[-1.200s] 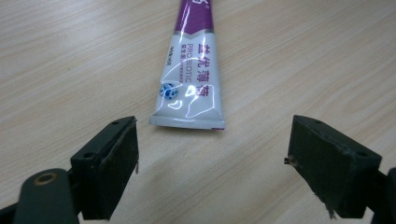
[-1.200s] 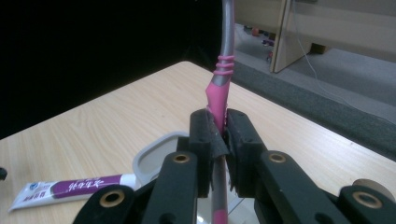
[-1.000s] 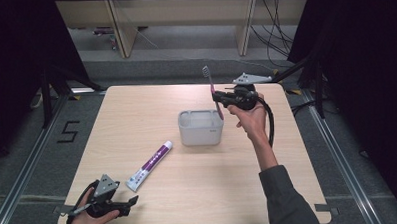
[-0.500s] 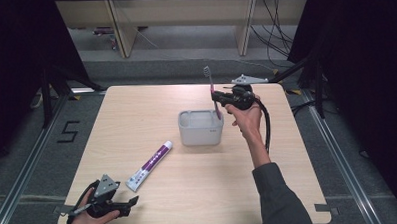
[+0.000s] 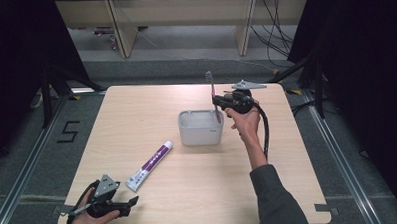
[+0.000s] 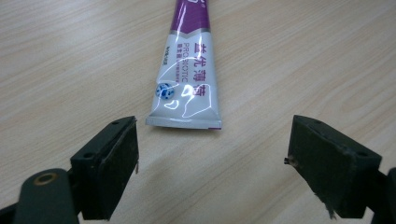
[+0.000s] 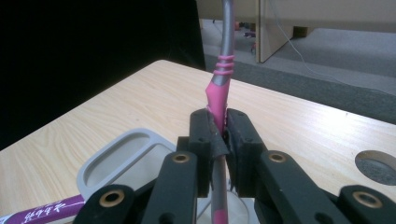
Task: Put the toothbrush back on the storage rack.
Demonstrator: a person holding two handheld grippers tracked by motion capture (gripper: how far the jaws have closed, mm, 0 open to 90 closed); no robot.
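Gripping: right gripper (image 7: 219, 140) has its jaws clamped on the pink-and-grey toothbrush (image 5: 214, 99), pads pressed to the pink part of the handle.
Change: against the earlier high views, the toothbrush now stands lower, its foot dipping into the grey holder (image 5: 200, 128) at the right end instead of hanging above the rim.
Meaning: I judge the placing step is nearly done; what is left is to let the handle settle and then part the jaws.
Toothbrush axis: close to upright, long axis vertical, bristle head at the top, handle end down inside the holder.
Holder place: near the middle of the surface (image 5: 151, 101), a little toward 1 o'clock from the centre.
Left gripper: left gripper (image 6: 212, 154) has its jaws wide apart with nothing between them, resting at about 7 o'clock on the surface.
Toothpaste tube (image 6: 189, 70): lies flat just ahead of the left jaws, crimped end toward them, cap end pointing toward 1 o'clock, at the holder.
Risk: tilting on release could tip the toothbrush against the rim.
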